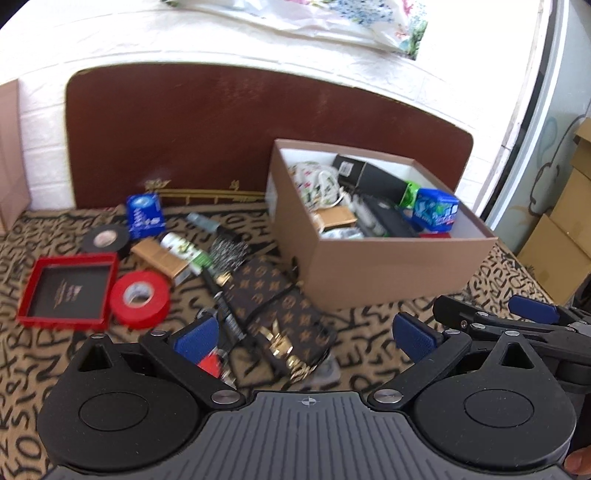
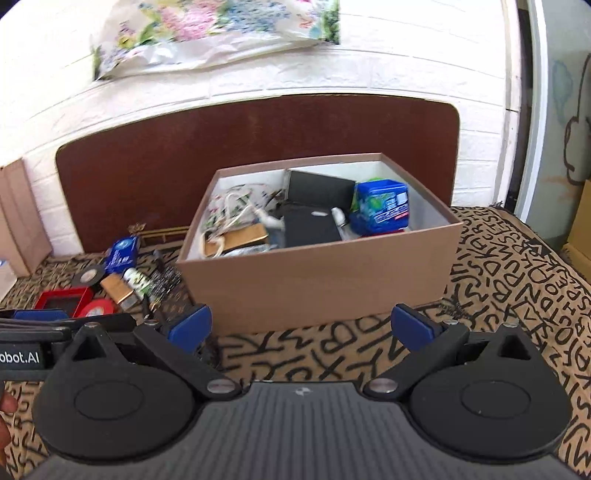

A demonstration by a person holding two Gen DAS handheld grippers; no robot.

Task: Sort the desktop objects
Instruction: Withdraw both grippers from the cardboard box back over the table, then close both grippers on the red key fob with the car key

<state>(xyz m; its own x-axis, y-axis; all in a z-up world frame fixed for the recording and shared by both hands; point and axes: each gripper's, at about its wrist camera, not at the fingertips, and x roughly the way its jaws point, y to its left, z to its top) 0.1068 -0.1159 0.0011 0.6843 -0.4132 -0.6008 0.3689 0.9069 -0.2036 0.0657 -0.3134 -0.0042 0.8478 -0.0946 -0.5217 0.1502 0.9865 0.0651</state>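
Note:
A tan cardboard box (image 1: 384, 269) (image 2: 317, 284) stands on the patterned cloth, holding a blue pack (image 1: 436, 212) (image 2: 382, 206), black boxes, a floral pouch and other items. Left of it lie loose things: a brown monogram wallet (image 1: 280, 314), a red tape roll (image 1: 140, 299), a black tape roll (image 1: 105, 240), a red tray (image 1: 68, 291), a blue carton (image 1: 144, 216), a white-green tube (image 1: 184, 251) and a metal clip pile (image 1: 227, 254). My left gripper (image 1: 304, 338) hangs open just above the wallet. My right gripper (image 2: 301, 326) is open before the box, holding nothing.
A dark brown board (image 1: 258, 129) leans against the white brick wall behind the objects. Floral fabric (image 2: 221, 26) hangs above. Cardboard cartons (image 1: 569, 236) stand off the right edge. The right gripper's fingers (image 1: 532, 314) show in the left wrist view's right side.

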